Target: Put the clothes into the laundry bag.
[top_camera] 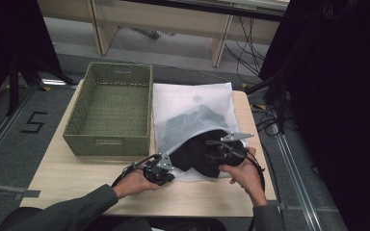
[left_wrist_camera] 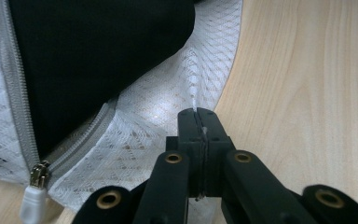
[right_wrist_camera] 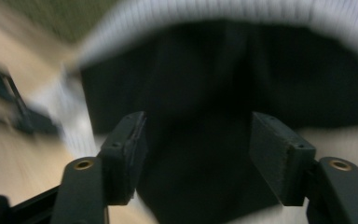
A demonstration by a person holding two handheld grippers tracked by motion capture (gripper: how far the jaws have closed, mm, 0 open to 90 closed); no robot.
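A white mesh laundry bag lies on the wooden table, its mouth toward the person. A black garment sits half inside it. My left gripper is at the bag's near left corner. In the left gripper view the gripper is shut on the edge of the mesh bag, beside the black garment and the zipper pull. My right gripper is at the bag's mouth. In the blurred right gripper view it stands open before the black garment, pads off the cloth.
A green woven basket stands on the table just left of the bag. Bare wood runs along the near edge. Dark curtains, cables and a stand flank the table on both sides.
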